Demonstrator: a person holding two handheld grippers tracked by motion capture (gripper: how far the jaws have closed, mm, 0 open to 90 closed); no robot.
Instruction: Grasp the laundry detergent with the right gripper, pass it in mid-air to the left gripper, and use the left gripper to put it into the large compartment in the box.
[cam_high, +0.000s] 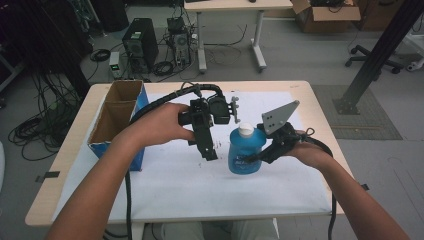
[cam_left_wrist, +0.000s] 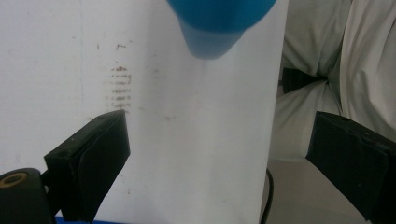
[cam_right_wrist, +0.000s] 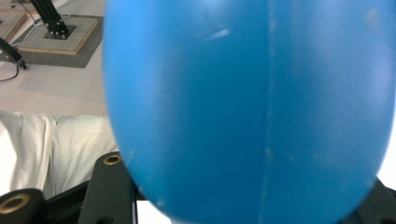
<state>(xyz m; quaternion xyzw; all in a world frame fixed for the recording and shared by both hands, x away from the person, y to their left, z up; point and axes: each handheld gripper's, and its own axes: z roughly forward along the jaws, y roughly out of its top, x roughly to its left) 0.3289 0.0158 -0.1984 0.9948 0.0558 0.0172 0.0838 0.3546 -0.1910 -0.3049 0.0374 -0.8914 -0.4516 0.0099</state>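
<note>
The blue bottle (cam_high: 246, 154) with a white cap (cam_high: 245, 130) stands upright in the middle of the bench (cam_high: 165, 195), on the white sheet (cam_high: 200, 185). The right tongs (cam_high: 257, 158) pinch it low on its side. It looks like smooth plastic, so it may be slippery. It seems full of liquid, so it is probably a bit heavy and could squash a little if squeezed hard. The fat middle is a good place to hold it. The left tongs (cam_high: 212, 155) hang just beside it, spread wide with nothing in them. A brown cardboard box (cam_high: 117, 117) with blue sides sits farther left.
</note>
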